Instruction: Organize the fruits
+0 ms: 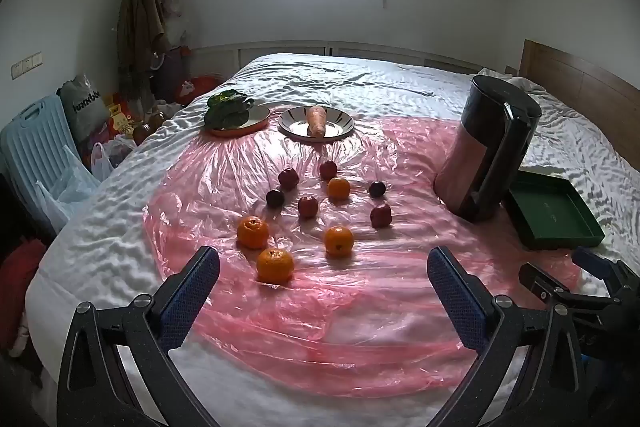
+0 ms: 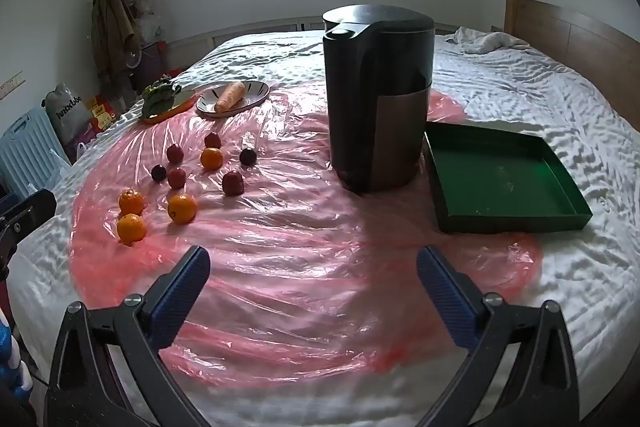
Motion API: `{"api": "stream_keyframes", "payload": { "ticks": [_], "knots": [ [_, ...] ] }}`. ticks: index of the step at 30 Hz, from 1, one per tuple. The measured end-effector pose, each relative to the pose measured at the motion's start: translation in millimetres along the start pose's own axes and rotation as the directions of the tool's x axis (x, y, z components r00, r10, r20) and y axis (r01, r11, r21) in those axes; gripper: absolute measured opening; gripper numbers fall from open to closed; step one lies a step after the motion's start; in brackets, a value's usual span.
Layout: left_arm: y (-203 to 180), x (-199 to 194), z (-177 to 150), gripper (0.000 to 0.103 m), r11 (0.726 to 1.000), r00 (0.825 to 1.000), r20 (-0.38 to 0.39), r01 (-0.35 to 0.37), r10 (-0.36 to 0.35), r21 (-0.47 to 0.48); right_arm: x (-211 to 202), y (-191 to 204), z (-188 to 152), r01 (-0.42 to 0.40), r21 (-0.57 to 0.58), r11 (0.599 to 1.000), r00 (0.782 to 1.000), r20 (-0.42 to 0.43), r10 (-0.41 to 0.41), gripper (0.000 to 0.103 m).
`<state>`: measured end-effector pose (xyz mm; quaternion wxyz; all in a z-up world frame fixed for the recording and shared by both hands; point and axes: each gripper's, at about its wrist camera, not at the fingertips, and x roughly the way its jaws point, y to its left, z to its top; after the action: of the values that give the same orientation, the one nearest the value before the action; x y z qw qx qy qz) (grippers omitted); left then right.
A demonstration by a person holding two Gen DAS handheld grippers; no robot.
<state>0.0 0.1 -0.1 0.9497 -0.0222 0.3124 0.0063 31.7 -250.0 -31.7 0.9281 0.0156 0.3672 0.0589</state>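
Observation:
Several oranges, the nearest one, and several dark red plums lie scattered on a pink plastic sheet over a white bed. An empty green tray sits to the right. My left gripper is open and empty, just short of the nearest orange. My right gripper is open and empty over the bare sheet, in front of the kettle and tray. The right gripper also shows at the left wrist view's right edge.
A tall dark kettle stands beside the tray. At the far side, a striped plate holds a carrot, and an orange plate holds leafy greens. Bags and a chair stand left of the bed.

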Motion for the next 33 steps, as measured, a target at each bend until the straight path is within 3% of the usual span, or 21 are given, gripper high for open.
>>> {"api": "stream_keyframes", "payload": {
  "ticks": [33],
  "knots": [
    [-1.7, -1.2, -4.7, 0.102, 1.000, 1.000, -0.004, -0.004, 0.004, 0.002, -0.5, 0.0, -1.4, -0.004, 0.009, 1.000, 1.000, -0.004, 0.004, 0.103]
  ]
}}
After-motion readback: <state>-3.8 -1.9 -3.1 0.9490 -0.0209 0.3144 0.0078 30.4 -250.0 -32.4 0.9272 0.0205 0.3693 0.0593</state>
